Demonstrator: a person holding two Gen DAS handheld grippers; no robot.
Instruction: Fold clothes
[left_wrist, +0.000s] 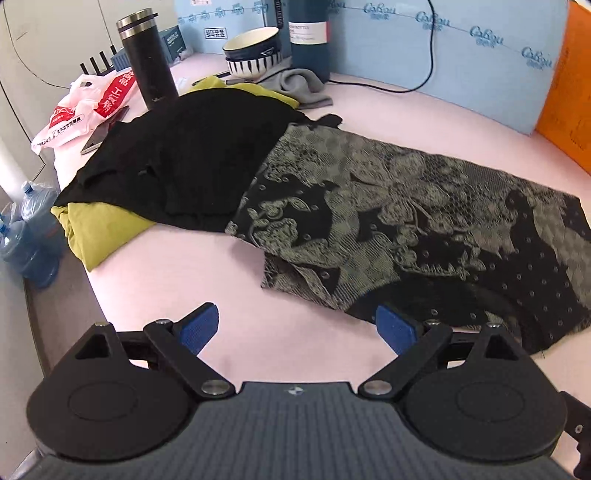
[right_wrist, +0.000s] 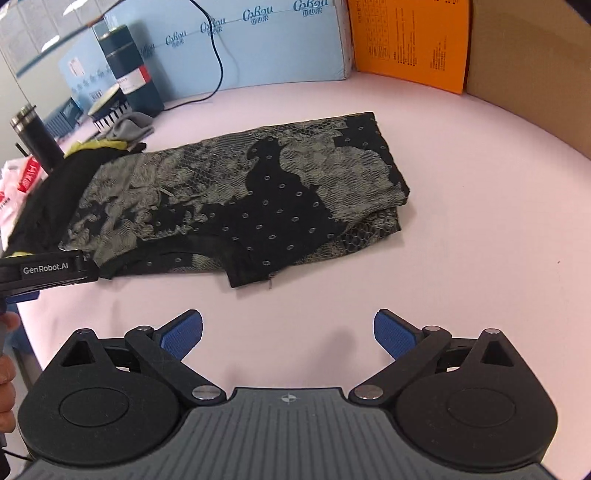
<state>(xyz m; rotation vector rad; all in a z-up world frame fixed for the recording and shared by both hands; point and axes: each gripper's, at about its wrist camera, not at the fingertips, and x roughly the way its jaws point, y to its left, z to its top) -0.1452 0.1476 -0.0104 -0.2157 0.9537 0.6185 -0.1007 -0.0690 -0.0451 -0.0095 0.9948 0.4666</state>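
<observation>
A black and grey-green lace-patterned garment (left_wrist: 406, 221) lies folded lengthwise on the pink table (left_wrist: 207, 280); it also shows in the right wrist view (right_wrist: 251, 199). Its left end rests against a pile of a black garment (left_wrist: 184, 155) over a yellow-green one (left_wrist: 99, 236). My left gripper (left_wrist: 297, 326) is open and empty, its right fingertip at the patterned garment's near edge. My right gripper (right_wrist: 288, 332) is open and empty, just short of the garment's near edge. The left gripper's body (right_wrist: 48, 273) shows at the left of the right wrist view.
A black flask (left_wrist: 147, 55), striped bowl (left_wrist: 255, 51), dark canister (left_wrist: 310, 37), grey cloth (left_wrist: 303, 86) and plastic bag (left_wrist: 81, 110) stand at the back left. Blue foam board (left_wrist: 461, 48), an orange panel (right_wrist: 406, 40) and cardboard (right_wrist: 535, 74) bound the table. Water bottles (left_wrist: 26, 236) stand below the left edge.
</observation>
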